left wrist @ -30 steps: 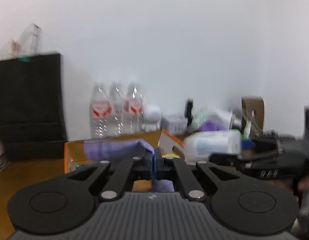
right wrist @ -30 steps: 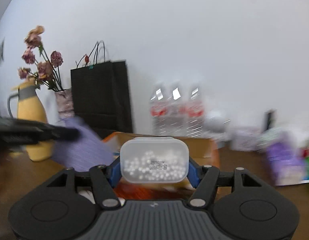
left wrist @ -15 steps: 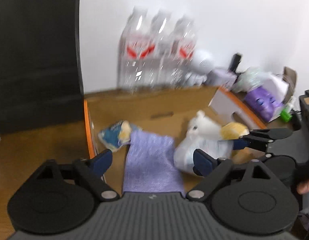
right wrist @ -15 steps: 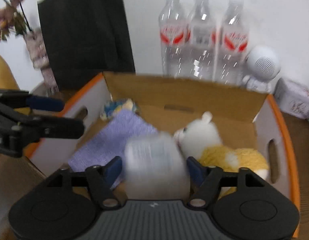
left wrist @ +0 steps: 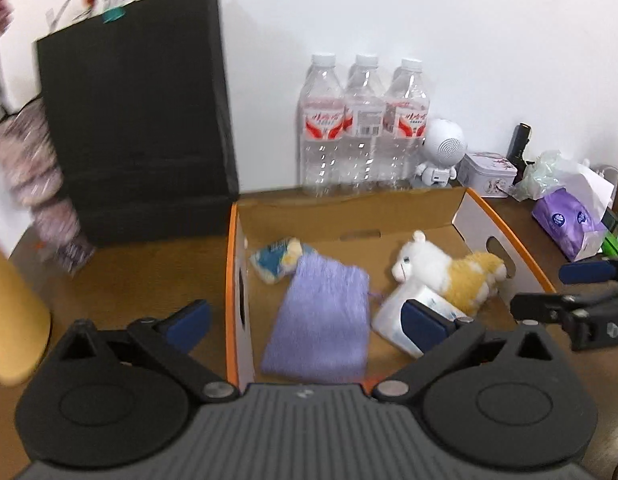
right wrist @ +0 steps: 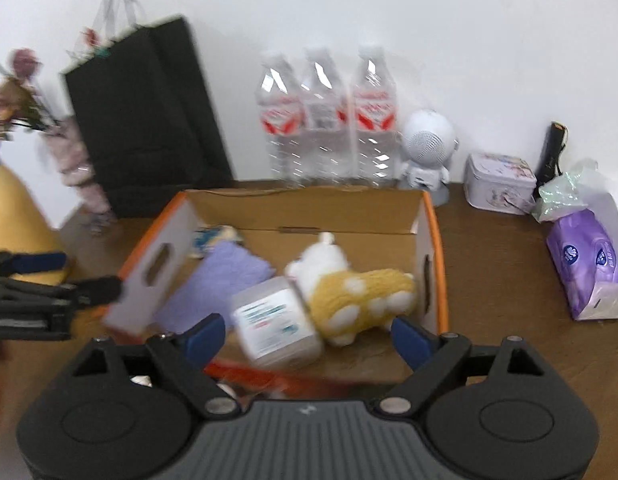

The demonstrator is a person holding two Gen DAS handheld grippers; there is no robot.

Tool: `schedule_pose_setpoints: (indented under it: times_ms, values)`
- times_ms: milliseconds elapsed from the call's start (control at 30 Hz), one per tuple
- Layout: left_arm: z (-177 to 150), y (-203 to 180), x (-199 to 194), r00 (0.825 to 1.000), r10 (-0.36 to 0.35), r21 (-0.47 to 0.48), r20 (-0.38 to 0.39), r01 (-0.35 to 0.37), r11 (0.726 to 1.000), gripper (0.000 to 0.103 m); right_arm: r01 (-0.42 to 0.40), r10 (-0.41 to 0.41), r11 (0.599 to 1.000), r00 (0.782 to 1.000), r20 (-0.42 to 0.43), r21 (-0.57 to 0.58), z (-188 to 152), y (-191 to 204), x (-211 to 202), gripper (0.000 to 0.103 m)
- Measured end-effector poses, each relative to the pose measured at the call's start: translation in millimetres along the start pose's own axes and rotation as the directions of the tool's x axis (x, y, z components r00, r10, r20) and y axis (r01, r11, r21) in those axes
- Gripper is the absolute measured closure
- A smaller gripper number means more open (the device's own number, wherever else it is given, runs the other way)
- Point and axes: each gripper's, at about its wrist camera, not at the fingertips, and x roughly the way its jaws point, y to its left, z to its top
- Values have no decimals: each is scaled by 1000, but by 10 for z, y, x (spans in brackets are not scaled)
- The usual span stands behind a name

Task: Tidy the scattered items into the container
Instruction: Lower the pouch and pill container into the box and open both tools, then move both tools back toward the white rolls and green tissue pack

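Observation:
An open cardboard box (left wrist: 349, 216) (right wrist: 309, 208) with orange rims stands on the wooden table. Inside it lie a purple cloth pouch (left wrist: 321, 320) (right wrist: 225, 276), a white and yellow plush animal (left wrist: 453, 272) (right wrist: 349, 284), a small blue and cream toy (left wrist: 275, 260) (right wrist: 213, 238) and a clear plastic container with a label (left wrist: 405, 322) (right wrist: 275, 322). My left gripper (left wrist: 305, 320) is open and empty above the box's near left. My right gripper (right wrist: 309, 334) is open and empty above the box's near edge; it also shows in the left wrist view (left wrist: 581, 296).
Behind the box stand three water bottles (left wrist: 363, 128), a black paper bag (left wrist: 137, 120), a white robot-shaped speaker (left wrist: 443, 152) and a small tin (left wrist: 487, 174). A purple tissue pack (right wrist: 589, 264) lies right. A yellow jug (right wrist: 13, 208) and a flower vase (right wrist: 77, 164) stand left.
Both grippers were shut, the left on the purple pouch, the right on the plastic container. They tipped down over the box and opened; both items now lie inside.

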Motion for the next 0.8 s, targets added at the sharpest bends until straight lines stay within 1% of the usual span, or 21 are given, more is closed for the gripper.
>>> schedule_pose_setpoints:
  times_ms: [33,67,100,167,233,300,333,400,433,467,500,533,600,633,700,800]
  values:
    - [-64,-43,-80,1000,-3,-2,10,3,1000,0,0,0,1000,1000,19,-1,-49,57,-75,12]
    - [-129,-95,-179,999,3,7,41,-3,1000,0,5,-5,1000,999,45,5,-129,119,-188,12]
    - [-209,-161,-312,995,21,28,95,-24,999,0,7,-8,1000,998,68,10,-193,172,-279,11]
    - [-350,-284,-542,980,49,74,193,-65,995,0,-4,2,1000,993,118,16,-320,229,-446,10]
    - [-486,-369,-747,968,58,88,244,-81,993,0,-13,12,1000,988,153,9,-448,283,-595,10]
    - [-668,-416,-931,961,62,60,269,-81,995,0,-22,22,1000,980,199,-3,-637,335,-769,9]
    - [-804,-424,-1023,955,74,39,286,-89,995,0,-26,26,1000,974,225,-4,-756,344,-842,7]
    - [-1153,-420,-1174,940,92,11,329,-101,995,0,-29,27,1000,958,286,1,-1056,350,-956,0]
    - [-1332,-421,-1213,937,106,-1,334,-112,994,0,-33,32,999,949,313,-2,-1216,337,-998,0]
    - [-1520,-427,-1232,938,117,-8,326,-121,993,0,-35,39,999,942,332,-18,-1418,334,-1017,0]
    - [-1685,-424,-1231,943,120,-15,312,-121,993,0,-28,37,999,942,334,-31,-1568,340,-1019,0]
    - [-1825,-417,-1211,950,118,-23,290,-116,993,0,-6,20,999,947,321,-45,-1738,348,-995,0]
    - [-2066,-404,-1140,963,110,-48,247,-102,994,0,48,-36,998,958,283,-37,-2021,365,-950,0]
    - [-2165,-397,-1113,964,118,-63,239,-106,992,0,61,-50,998,962,268,-32,-2148,373,-931,0]
    - [-2297,-416,-1032,966,134,-74,219,-120,990,0,60,-43,997,965,260,-57,-2315,386,-915,0]
    - [-2382,-480,-913,980,113,-59,161,-105,993,0,93,-78,994,965,252,-50,-2409,391,-841,0]
